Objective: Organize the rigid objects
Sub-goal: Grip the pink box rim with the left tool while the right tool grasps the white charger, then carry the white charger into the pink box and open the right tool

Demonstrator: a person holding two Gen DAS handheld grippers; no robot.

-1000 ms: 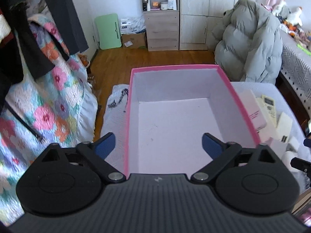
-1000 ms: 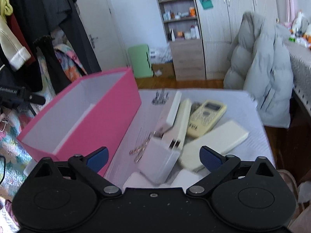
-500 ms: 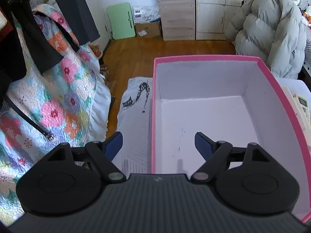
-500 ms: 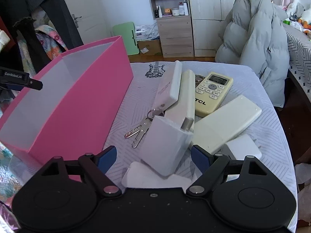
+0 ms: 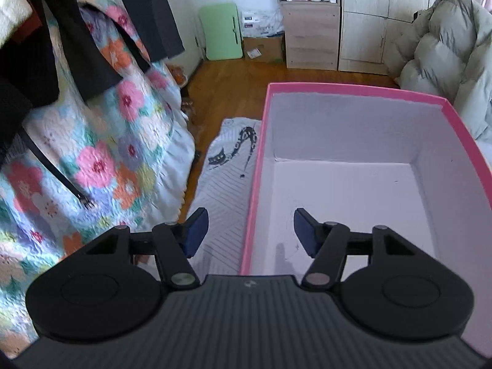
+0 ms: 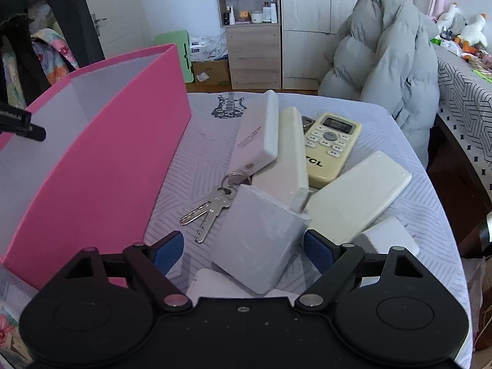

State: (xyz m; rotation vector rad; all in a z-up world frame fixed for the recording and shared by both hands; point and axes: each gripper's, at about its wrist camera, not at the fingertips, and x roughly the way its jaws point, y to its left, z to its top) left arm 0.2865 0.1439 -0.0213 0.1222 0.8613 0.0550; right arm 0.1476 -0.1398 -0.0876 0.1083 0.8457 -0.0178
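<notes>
A pink box (image 5: 363, 166) with a white inside stands empty on the table; it also shows in the right wrist view (image 6: 101, 166). My left gripper (image 5: 249, 230) is open, its fingers either side of the box's left wall near the front corner. My right gripper (image 6: 244, 247) is open around a white square block (image 6: 258, 240) that leans on the pile. Behind it lie keys (image 6: 209, 207), a white power bank (image 6: 258, 135), a cream bar (image 6: 287, 153), a TCL remote (image 6: 330, 147), a cream flat case (image 6: 356, 196) and a white charger (image 6: 387, 236).
The table has a pale patterned cloth (image 6: 203, 141). A flowered quilt (image 5: 86, 160) hangs at the left. A grey puffer coat (image 6: 381, 61) sits behind the table. A drawer cabinet (image 6: 252, 55) stands on the wooden floor (image 5: 246, 86) at the back.
My left gripper has shifted left, from over the box's middle to astride its left wall, and narrowed a little. My right gripper has moved down and closer around the white block.
</notes>
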